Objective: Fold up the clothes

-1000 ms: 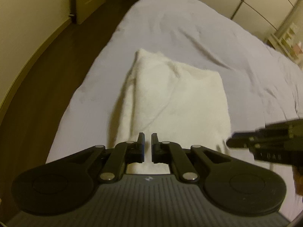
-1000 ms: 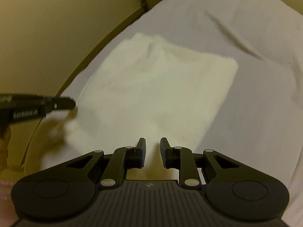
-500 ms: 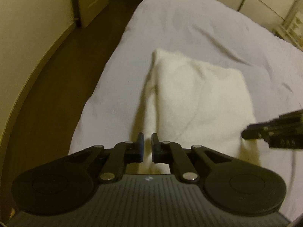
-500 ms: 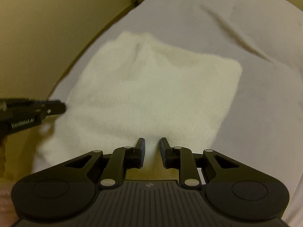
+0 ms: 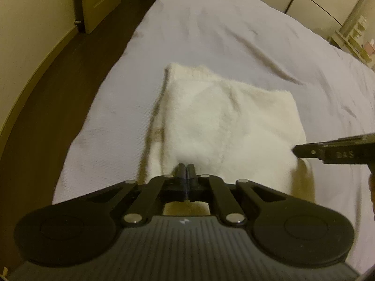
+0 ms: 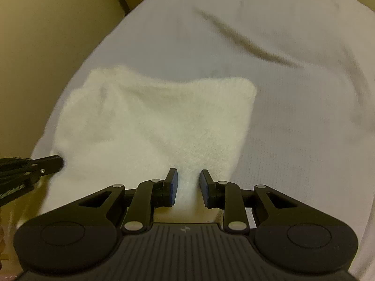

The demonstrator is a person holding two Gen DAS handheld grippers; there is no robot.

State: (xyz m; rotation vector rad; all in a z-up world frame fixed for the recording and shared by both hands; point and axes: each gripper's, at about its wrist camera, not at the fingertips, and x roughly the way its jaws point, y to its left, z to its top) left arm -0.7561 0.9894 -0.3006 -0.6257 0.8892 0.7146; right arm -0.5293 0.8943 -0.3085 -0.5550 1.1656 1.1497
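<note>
Left wrist view: white fluffy garment (image 5: 225, 126) lying folded into a thick rectangle on a pale grey bed sheet (image 5: 211, 37), layered edge showing along its left side. Left gripper (image 5: 186, 171) at the garment's near edge, fingers pressed together; whether any cloth sits pinched between them cannot be told. Right gripper's tip entering from the right, at the garment's near right corner. Dark floor (image 5: 58, 75) and a door at far left.

Right wrist view: same garment (image 6: 154, 126) spread ahead, near the bed's left edge. Right gripper (image 6: 188, 182) with blue-padded fingers spread apart, straddling the near hem, nothing clamped. Left gripper's tip (image 6: 50, 162) at the garment's near left corner.

Fits either taking hold of the near edge for another fold or letting go after one. If gripping: catch every layer at both corners, lift level, keep the far edge lying flat.
</note>
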